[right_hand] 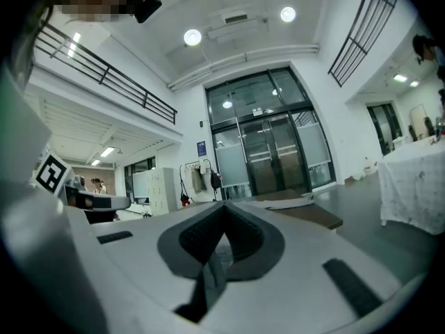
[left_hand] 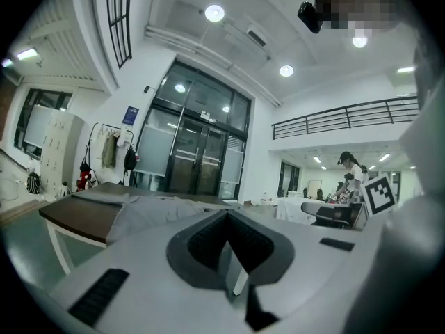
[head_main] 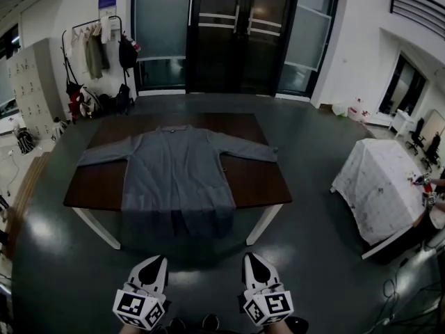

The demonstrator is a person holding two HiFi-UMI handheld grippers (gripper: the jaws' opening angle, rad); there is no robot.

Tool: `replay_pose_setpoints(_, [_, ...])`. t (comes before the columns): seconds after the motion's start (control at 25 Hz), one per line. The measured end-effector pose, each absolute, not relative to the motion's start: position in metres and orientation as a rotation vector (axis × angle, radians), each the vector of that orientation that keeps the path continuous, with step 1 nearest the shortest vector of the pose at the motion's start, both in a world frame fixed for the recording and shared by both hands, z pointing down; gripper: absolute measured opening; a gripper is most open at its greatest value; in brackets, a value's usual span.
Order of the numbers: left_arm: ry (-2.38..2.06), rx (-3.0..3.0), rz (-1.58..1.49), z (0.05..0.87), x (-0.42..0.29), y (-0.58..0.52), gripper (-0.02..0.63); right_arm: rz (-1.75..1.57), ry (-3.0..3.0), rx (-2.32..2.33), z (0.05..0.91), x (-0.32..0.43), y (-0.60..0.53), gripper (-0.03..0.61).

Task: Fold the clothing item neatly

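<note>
A grey long-sleeved garment (head_main: 178,174) lies spread flat on a dark brown table (head_main: 259,179), sleeves out to both sides and its hem hanging over the near edge. In the left gripper view the garment (left_hand: 149,211) shows ahead at the left, beyond the jaws. My left gripper (head_main: 158,262) and right gripper (head_main: 251,259) are held side by side low in the head view, well short of the table, both shut and empty. The left gripper (left_hand: 227,218) and right gripper (right_hand: 224,211) each show closed jaws with nothing between them.
A second table under a white cloth (head_main: 384,183) stands at the right, with a person's hand at its far edge. A coat rack with hanging clothes (head_main: 97,51), lockers (head_main: 31,85) and glass doors (head_main: 236,33) line the back. Dark floor (head_main: 313,270) lies between me and the table.
</note>
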State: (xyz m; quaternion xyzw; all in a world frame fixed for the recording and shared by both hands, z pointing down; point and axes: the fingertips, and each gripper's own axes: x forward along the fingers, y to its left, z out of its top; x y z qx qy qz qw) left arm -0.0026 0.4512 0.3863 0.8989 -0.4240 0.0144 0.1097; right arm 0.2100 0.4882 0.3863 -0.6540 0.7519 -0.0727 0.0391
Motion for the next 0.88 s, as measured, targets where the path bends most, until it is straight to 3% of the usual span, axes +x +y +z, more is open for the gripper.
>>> replay_pose_setpoints(0.44, [-1.172, 2.65, 0.098, 0.402, 0.06, 0.447, 0.009, -0.217, 2.298, -2.03, 0.4, 0.274, 0.477, -0.012])
replay_pose_setpoints(0.88, [-1.076, 2.657, 0.079, 0.414, 0.107, 0.362, 0.009, -0.255, 2.189, -2.182, 0.422, 0.326, 0.425, -0.012])
